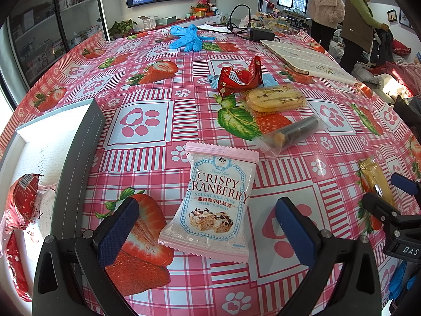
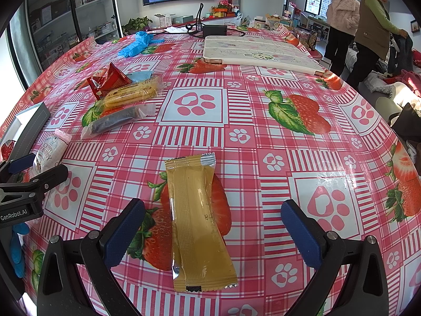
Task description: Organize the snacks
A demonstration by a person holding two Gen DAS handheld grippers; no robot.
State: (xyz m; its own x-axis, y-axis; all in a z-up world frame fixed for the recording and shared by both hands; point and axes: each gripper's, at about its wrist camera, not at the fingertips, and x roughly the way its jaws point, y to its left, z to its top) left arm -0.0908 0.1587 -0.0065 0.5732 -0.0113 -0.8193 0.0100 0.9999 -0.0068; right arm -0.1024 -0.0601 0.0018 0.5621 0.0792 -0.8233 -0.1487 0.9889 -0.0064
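A desk [image 1: 147, 84] under a strawberry-print cloth carries everything. At its left edge sits an open box [image 1: 79, 142] with red and white packets inside. Mid-desk lie a red packet [image 1: 236, 77], a biscuit pack [image 1: 273, 97] and a dark roll [image 1: 292, 131]. The left gripper [image 1: 208, 223] has its jaws spread wide, holding nothing, around a cranberry nougat packet [image 1: 215, 202]. The right gripper [image 2: 213, 229] is likewise wide and empty, either side of a gold sachet [image 2: 197, 218].

Blue gloves [image 1: 188, 38], tablet case [image 2: 259, 52]
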